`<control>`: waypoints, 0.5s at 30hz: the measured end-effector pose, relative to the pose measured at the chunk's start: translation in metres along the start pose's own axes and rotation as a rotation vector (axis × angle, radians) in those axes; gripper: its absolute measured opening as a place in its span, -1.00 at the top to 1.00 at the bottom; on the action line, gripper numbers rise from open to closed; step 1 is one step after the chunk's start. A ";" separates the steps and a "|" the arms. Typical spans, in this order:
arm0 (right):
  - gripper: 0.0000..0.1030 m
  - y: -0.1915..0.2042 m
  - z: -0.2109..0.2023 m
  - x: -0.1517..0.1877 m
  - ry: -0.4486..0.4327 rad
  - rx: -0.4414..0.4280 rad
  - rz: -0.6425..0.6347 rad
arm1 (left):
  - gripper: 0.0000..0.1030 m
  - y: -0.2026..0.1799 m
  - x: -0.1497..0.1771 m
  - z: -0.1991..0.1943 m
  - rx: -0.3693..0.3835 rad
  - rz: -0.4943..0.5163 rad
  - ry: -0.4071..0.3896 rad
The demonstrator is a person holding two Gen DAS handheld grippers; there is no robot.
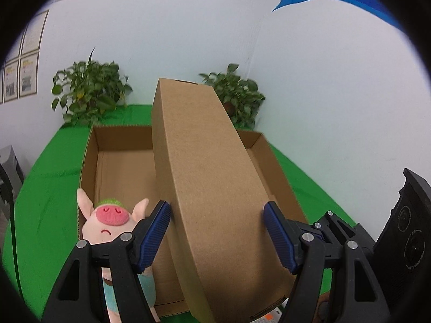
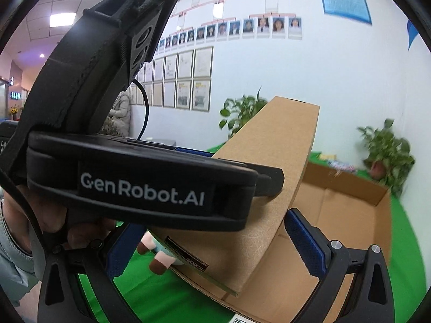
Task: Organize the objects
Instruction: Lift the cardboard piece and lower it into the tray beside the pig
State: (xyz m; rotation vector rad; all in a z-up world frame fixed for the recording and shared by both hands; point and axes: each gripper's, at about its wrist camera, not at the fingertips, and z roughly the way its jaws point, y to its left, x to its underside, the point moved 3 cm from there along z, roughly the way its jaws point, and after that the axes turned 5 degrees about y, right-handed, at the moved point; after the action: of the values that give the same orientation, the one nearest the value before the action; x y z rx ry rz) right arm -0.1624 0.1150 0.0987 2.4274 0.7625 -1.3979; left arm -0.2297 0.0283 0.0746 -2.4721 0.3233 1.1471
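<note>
An open brown cardboard box (image 1: 118,169) sits on the green table. A long narrow cardboard box (image 1: 210,177) stands tilted inside it, leaning up toward the far wall. My left gripper (image 1: 216,231) has its blue pads on both sides of this narrow box, shut on its lower part. A pink pig plush (image 1: 107,223) leans at the box's near left corner, partly behind my left finger. In the right wrist view the narrow box (image 2: 272,167) rises between my right gripper's wide-apart fingers (image 2: 304,242); the right gripper (image 2: 215,250) is open. The left gripper body (image 2: 140,177) blocks the left side.
Two potted plants (image 1: 89,91) (image 1: 237,97) stand at the table's far edge against the white wall. The green cloth (image 1: 48,188) covers the table around the box. Some small packets (image 2: 336,161) lie at the far table edge.
</note>
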 end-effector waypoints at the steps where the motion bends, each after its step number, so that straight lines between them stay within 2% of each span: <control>1: -0.97 -0.004 0.013 0.005 0.016 -0.015 0.011 | -0.38 0.001 0.002 0.006 -0.005 -0.008 0.015; 9: -0.97 -0.037 0.103 0.047 0.140 -0.096 0.085 | -0.37 0.030 0.033 0.063 -0.038 -0.071 0.167; 15: -0.97 -0.046 0.140 0.059 0.207 -0.094 0.092 | -0.11 0.037 0.050 0.066 -0.051 -0.082 0.197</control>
State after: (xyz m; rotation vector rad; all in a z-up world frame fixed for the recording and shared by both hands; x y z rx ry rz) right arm -0.2662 0.1091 -0.0211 2.5247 0.7327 -1.0642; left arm -0.2563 0.0228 -0.0118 -2.6230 0.2470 0.8921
